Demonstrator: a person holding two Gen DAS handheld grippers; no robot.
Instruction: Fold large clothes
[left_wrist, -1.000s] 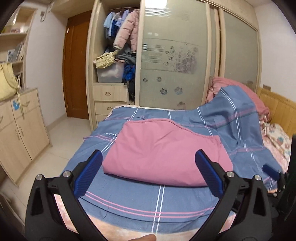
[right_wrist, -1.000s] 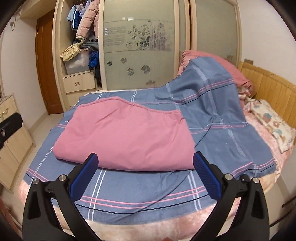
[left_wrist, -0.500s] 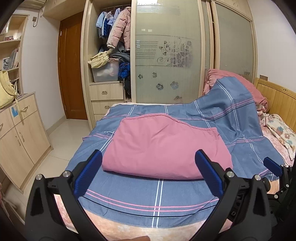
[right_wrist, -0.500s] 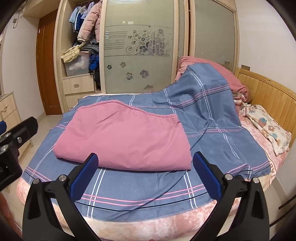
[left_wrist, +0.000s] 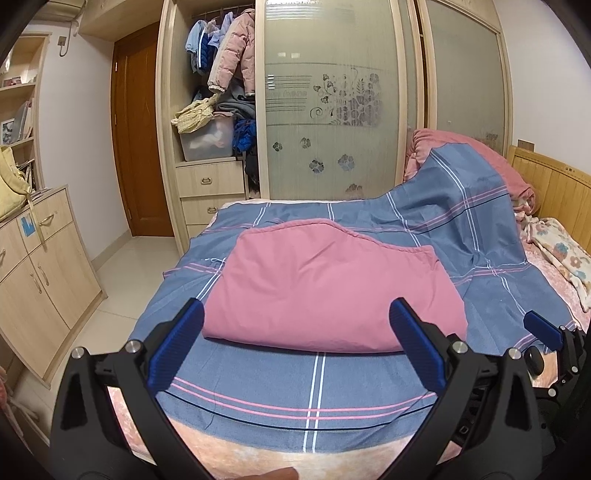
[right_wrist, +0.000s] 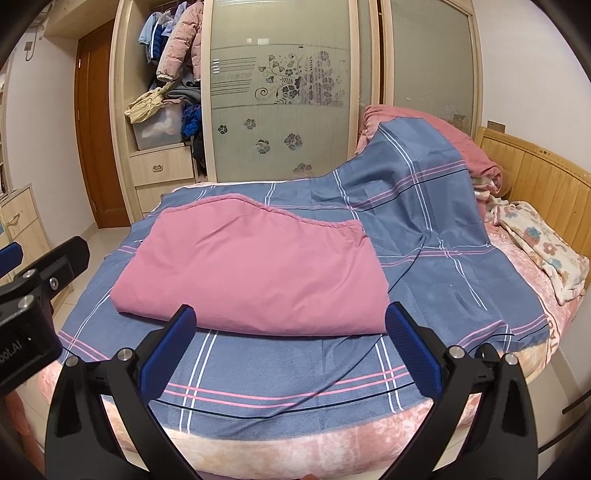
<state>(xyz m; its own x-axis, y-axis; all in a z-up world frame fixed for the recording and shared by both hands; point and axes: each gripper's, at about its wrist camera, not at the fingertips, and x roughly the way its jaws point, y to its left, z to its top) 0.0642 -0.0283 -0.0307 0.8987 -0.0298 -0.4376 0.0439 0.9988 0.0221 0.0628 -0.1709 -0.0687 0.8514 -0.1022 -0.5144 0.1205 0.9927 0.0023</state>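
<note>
Left wrist view: both grippers, left gripper (left_wrist: 295, 339) and right gripper (right_wrist: 290, 341), hang wide open before the folded pink quilt (left_wrist: 328, 284); folding looks finished, perhaps another fold needs its near edge pinched.

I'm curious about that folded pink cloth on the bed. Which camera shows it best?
The right wrist view: the folded pink cloth shows whole, its near edge barely touched by the open jaws. In the left wrist view the jaws hide both of its near corners.

Pink cloth (left_wrist: 332, 288) folded into thick rectangle, lying flat on blue plaid sheet (left_wrist: 295, 384), fold edge nearest.
</note>
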